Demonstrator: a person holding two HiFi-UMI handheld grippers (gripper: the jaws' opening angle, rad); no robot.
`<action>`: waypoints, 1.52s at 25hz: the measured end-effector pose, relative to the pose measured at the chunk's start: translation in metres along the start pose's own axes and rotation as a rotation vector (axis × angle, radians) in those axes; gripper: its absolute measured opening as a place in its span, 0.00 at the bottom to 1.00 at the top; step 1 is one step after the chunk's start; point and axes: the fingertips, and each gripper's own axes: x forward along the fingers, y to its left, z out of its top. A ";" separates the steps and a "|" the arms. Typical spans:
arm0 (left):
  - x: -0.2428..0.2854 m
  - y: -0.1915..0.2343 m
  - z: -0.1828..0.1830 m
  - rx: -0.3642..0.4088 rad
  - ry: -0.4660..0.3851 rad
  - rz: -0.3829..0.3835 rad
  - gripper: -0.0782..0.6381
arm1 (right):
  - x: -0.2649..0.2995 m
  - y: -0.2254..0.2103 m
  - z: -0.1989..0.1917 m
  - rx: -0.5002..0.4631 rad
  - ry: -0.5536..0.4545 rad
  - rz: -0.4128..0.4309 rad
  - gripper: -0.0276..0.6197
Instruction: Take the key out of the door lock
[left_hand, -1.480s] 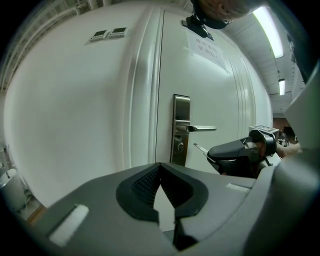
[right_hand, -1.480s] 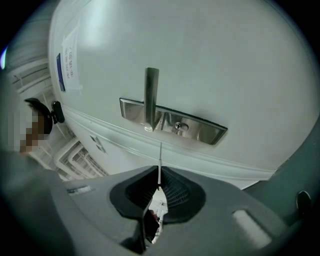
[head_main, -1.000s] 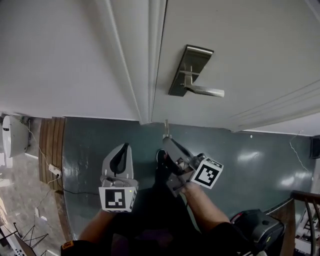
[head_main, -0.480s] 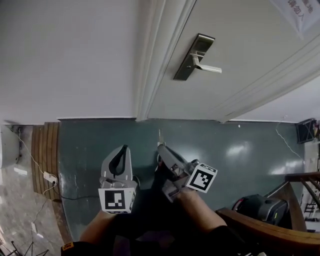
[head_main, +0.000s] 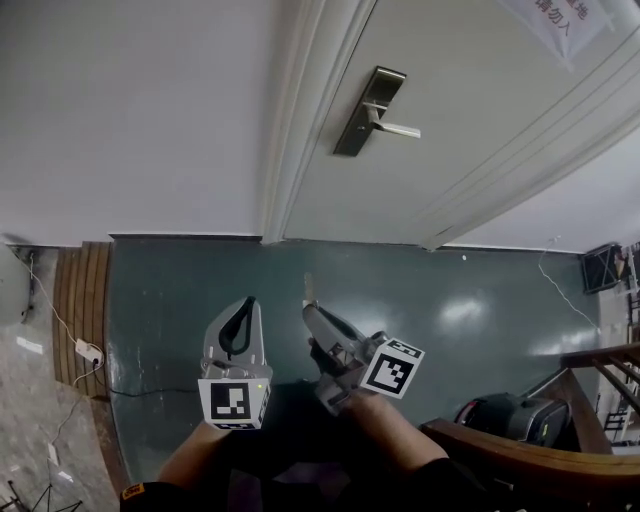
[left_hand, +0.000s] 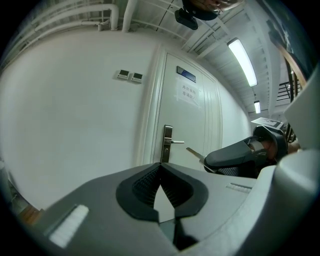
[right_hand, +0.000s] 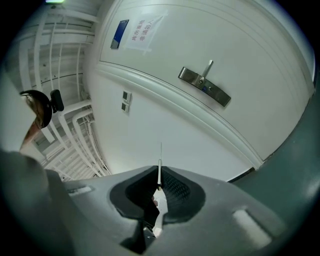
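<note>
The silver lock plate with its lever handle (head_main: 369, 111) sits on the white door (head_main: 480, 110), far ahead of both grippers. My right gripper (head_main: 311, 314) is shut on a thin metal key (head_main: 308, 289), whose blade sticks out past the tips. The key (right_hand: 160, 164) shows edge-on in the right gripper view, well clear of the lock plate (right_hand: 205, 86). My left gripper (head_main: 240, 322) hangs beside it, shut and holding nothing. In the left gripper view the key (left_hand: 194, 153) juts from the right gripper (left_hand: 206, 159), with the lock plate (left_hand: 166, 144) behind.
The door frame (head_main: 300, 120) and a white wall (head_main: 130, 110) lie left of the door. A power strip with cable (head_main: 85, 350) is on the floor at left. A dark bag (head_main: 505, 415) and a wooden railing (head_main: 520, 450) stand at lower right.
The view has drawn back from the door: the handle looks smaller and higher. Both grippers sit lower in view, the key still in the right one.
</note>
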 end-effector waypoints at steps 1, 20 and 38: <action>-0.004 -0.007 -0.001 0.001 0.008 -0.002 0.13 | -0.009 0.000 -0.001 0.002 -0.006 -0.001 0.07; -0.081 -0.144 -0.038 0.056 0.137 0.052 0.13 | -0.164 -0.025 -0.037 -0.026 -0.011 -0.011 0.07; -0.155 -0.079 -0.039 -0.026 0.082 0.039 0.13 | -0.134 0.043 -0.122 -0.072 0.013 -0.070 0.07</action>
